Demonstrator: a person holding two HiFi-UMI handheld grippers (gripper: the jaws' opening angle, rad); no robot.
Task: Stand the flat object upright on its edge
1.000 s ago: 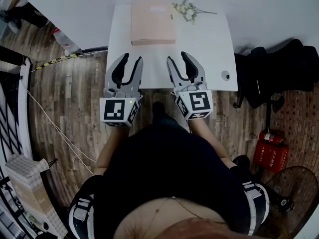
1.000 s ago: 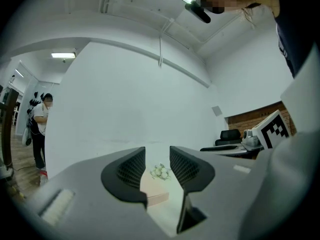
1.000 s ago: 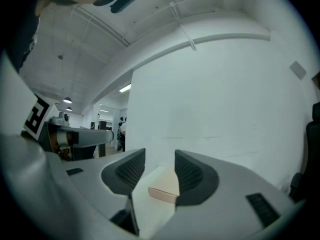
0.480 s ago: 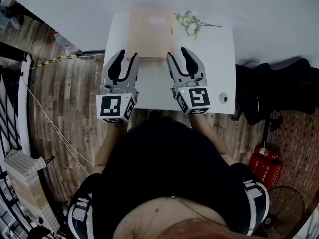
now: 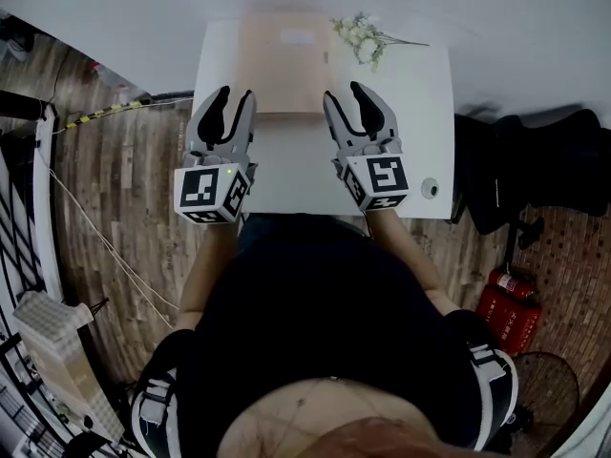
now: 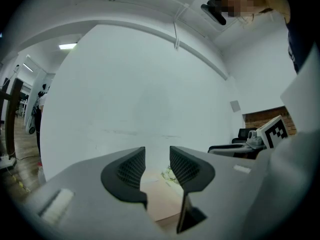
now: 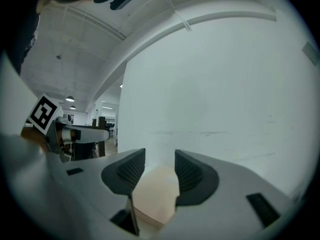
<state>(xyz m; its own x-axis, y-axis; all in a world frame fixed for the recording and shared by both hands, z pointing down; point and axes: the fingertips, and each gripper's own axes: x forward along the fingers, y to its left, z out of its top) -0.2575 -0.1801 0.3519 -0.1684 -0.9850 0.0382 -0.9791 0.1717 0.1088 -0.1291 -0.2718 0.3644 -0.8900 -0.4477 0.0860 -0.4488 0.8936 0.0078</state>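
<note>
A flat beige box [image 5: 283,65] lies flat at the far middle of the white table [image 5: 420,93], near the wall. My left gripper [image 5: 236,94] hovers at the box's near left corner, and my right gripper [image 5: 345,91] at its near right corner. Both are open and hold nothing. In the left gripper view the box [image 6: 161,200] shows low between that gripper's [image 6: 156,156] parted jaws, a little ahead. The right gripper view shows the box [image 7: 155,194] just ahead of its gripper [image 7: 160,164], whose pads are clear of it.
A sprig of pale flowers [image 5: 364,38] lies right of the box at the table's far edge. A round cable hole [image 5: 431,189] sits at the table's near right corner. A black chair [image 5: 535,160] and a red extinguisher [image 5: 511,294] stand to the right.
Both grippers have moved forward from the table's near edge to the box's near corners. Their jaws stand as wide as before. The box has not moved.
</note>
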